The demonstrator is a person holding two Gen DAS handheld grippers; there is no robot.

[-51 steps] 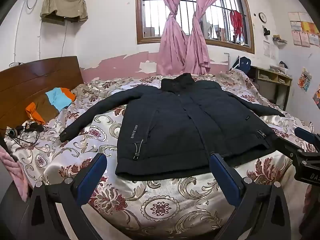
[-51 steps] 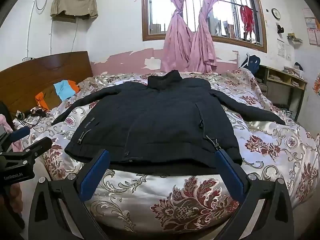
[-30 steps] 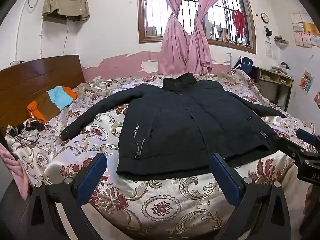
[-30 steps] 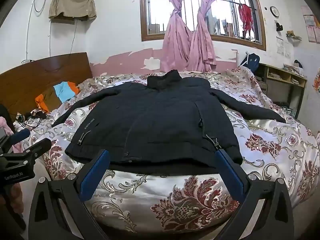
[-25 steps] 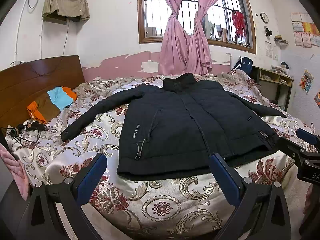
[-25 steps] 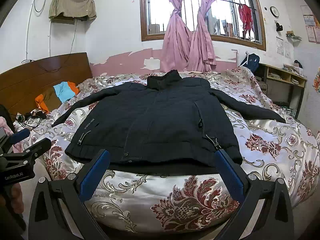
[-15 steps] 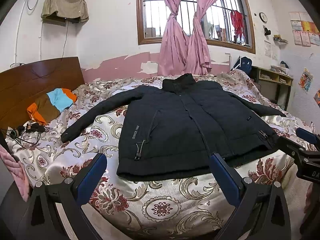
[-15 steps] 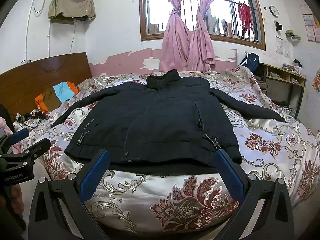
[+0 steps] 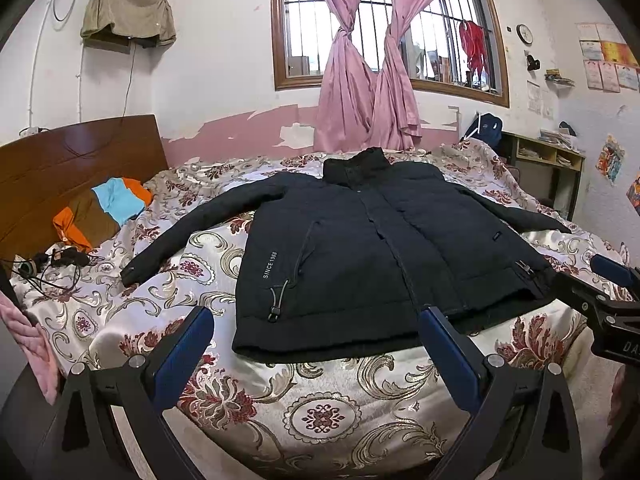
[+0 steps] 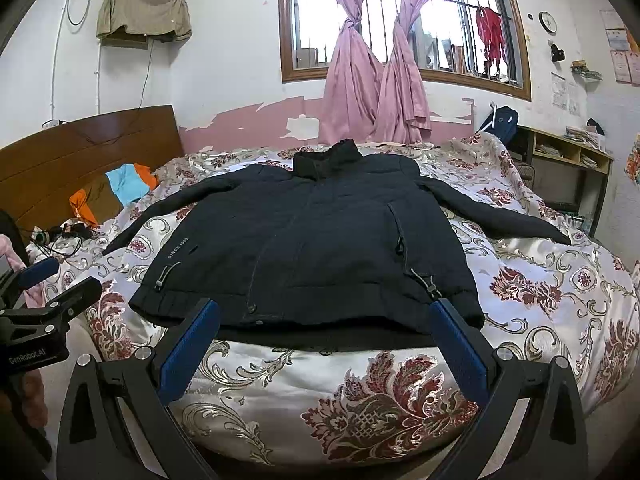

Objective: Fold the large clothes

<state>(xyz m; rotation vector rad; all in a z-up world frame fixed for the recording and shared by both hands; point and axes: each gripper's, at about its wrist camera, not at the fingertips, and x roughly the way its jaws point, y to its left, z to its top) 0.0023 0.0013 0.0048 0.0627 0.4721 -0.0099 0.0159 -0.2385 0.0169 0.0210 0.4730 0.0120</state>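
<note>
While both the left gripper (image 9: pixel 314 334) and right gripper (image 10: pixel 326 322) are hovering spread and empty, I am judging the flat jacket (image 10: pixel 316 240) just ahead needs sleeve cuffs pinched first, folding inward evenly.

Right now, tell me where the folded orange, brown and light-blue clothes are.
The folded orange, brown and light-blue clothes lie at the left of both views, against the wooden headboard, beyond the left sleeve of the dark padded jacket.

A home bedroom: a bed (image 9: pixel 320 392) with floral quilt and wooden headboard (image 9: pixel 80 152), pink curtains (image 9: pixel 360 80) at a barred window, and a desk (image 9: pixel 548 160) (papers stacked on it).
</note>
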